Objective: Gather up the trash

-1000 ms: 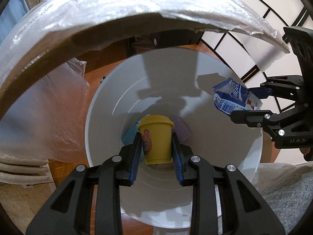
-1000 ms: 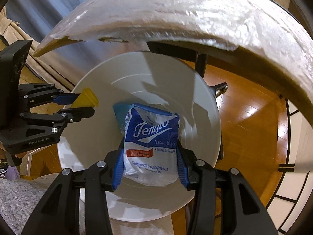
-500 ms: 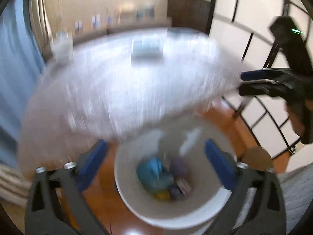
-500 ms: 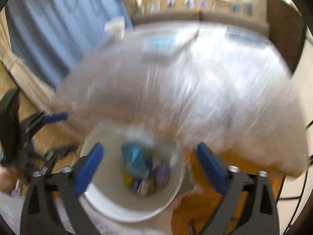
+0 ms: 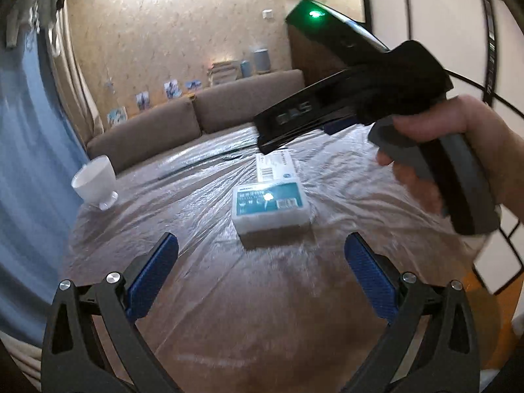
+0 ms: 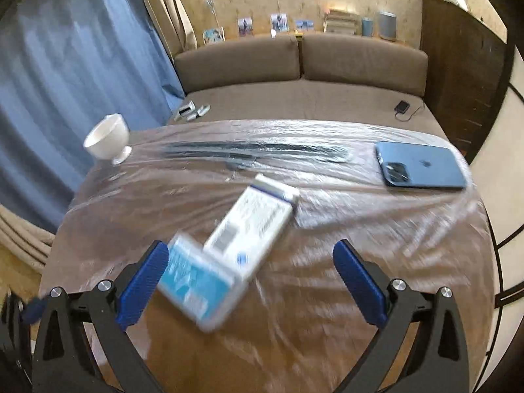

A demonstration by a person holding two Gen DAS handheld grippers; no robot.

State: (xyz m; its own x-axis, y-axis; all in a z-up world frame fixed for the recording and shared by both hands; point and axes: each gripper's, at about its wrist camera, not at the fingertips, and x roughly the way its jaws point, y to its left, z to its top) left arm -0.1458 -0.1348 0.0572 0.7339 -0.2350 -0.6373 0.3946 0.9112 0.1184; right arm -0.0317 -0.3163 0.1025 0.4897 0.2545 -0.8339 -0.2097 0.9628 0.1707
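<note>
A white box with a teal label (image 5: pixel 269 203) lies on the plastic-covered round table (image 5: pixel 249 311), with a flat white carton (image 5: pixel 276 164) just behind it. My left gripper (image 5: pixel 260 263) hangs open over the table in front of the teal box, nothing between its blue pads. In the right wrist view the same teal box (image 6: pixel 196 286) and white carton (image 6: pixel 252 226) lie blurred ahead of my right gripper (image 6: pixel 250 273), which is open and empty. The left wrist view also shows a hand (image 5: pixel 458 150) holding the right gripper's body above the table at the right.
A white footed cup (image 6: pixel 106 139) stands at the table's far left edge. A blue phone (image 6: pixel 421 170) lies face down at the far right, and a long dark strip (image 6: pixel 255 150) lies under the plastic. A brown sofa (image 6: pixel 301 75) is behind the table, a blue curtain (image 6: pixel 65 82) at the left.
Both grippers opened and dropped the yellow cup and the tissue pack into the white bin, then rose from below the table edge to above the tabletop. The bin is out of view now.
</note>
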